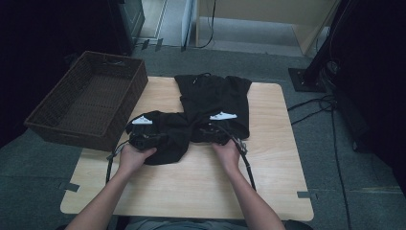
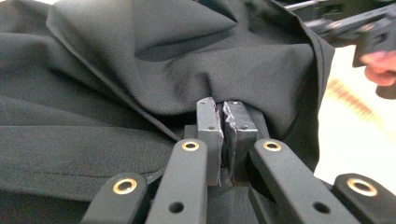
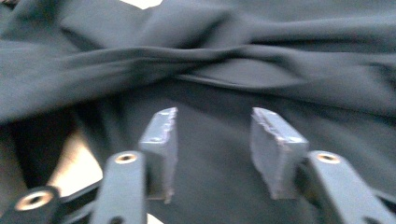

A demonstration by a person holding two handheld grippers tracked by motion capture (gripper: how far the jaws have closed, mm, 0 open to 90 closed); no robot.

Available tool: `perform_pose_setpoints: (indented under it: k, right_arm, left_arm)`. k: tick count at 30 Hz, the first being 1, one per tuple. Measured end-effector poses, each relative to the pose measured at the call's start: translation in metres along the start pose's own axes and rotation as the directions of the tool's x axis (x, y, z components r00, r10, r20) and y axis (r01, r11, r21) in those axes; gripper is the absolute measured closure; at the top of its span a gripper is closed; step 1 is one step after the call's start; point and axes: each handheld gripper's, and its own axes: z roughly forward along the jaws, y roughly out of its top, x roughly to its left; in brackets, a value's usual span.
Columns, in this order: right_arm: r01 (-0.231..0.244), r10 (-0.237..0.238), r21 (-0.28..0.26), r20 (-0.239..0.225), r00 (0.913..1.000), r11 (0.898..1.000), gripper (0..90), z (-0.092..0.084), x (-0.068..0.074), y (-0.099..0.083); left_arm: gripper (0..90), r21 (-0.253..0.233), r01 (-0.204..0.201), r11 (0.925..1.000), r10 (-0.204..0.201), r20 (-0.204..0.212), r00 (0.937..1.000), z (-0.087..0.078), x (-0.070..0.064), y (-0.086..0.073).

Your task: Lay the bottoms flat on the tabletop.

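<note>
The wooden table [image 1: 268,182] fills the middle of the high view, with bare board across its lower half and along its right side. A brown wicker basket [image 1: 57,125] sits at the upper left, overhanging the table's left edge. The black shorts [image 1: 215,96] lie at centre frame, their long axis running from the table's top edge down toward the person, with one part folded sideways to the left. The left gripper [image 2: 223,116] is clenched on a fold of the fabric at the left part. The right gripper [image 3: 212,135] is released, its jaws apart over the cloth with nothing pinched.
</note>
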Motion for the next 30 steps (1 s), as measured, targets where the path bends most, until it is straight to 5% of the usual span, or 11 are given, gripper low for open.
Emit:
perform_pose_setpoints:
  k: [6,10,11,13,14,16,17,25,30]
  right_arm:
    - [0.066,-0.066,0.014,0.043,0.9969,0.998,39.5,0.025,0.021,0.003]
    - [0.125,-0.125,-0.002,0.06,0.9903,0.992,46.0,0.024,0.021,-0.002]
    - [0.127,-0.126,-0.012,0.05,0.9908,0.992,60.2,0.018,0.02,-0.007]
    - [0.13,-0.129,-0.018,0.043,0.9907,0.991,69.2,0.015,0.019,-0.01]
    - [0.13,-0.13,-0.014,0.024,0.9912,0.991,84.0,0.008,0.016,-0.015]
    - [0.119,-0.119,-0.006,0.012,0.9928,0.993,88.8,0.004,0.014,-0.017]
    - [0.085,-0.085,0.007,-0.013,0.9963,0.996,89.4,-0.003,0.009,-0.021]
    - [0.08,-0.078,0.079,-0.033,0.9964,0.994,89.4,-0.034,-0.002,-0.039]
    - [0.058,-0.057,0.135,-0.012,0.9983,0.989,89.2,-0.065,-0.024,-0.056]
  left_arm:
    - [86.4,0.012,-0.021,0.9997,0.021,-0.001,0.9998,0.003,-0.006,-0.002]
    - [86.5,0.006,-0.013,0.9999,0.013,-0.008,0.9999,-0.002,-0.003,-0.002]
    - [86.4,-0.002,-0.012,0.9999,0.012,-0.006,0.9999,-0.006,-0.004,0.0]
    - [86.5,-0.01,-0.014,0.9999,0.014,-0.002,0.9999,-0.008,-0.005,0.0]
    - [86.5,-0.013,-0.016,0.9998,0.016,-0.001,0.9999,-0.011,-0.007,0.001]
    - [86.4,-0.026,-0.022,0.9994,0.022,0.0,0.9998,-0.016,-0.009,0.003]
    - [86.4,-0.034,-0.028,0.999,0.028,-0.008,0.9996,-0.02,-0.01,0.004]
    - [86.4,-0.066,0.003,0.9978,-0.005,-0.04,0.9992,-0.039,-0.003,0.006]
    - [86.3,-0.038,0.019,0.9991,-0.022,-0.081,0.9965,-0.047,0.005,0.002]
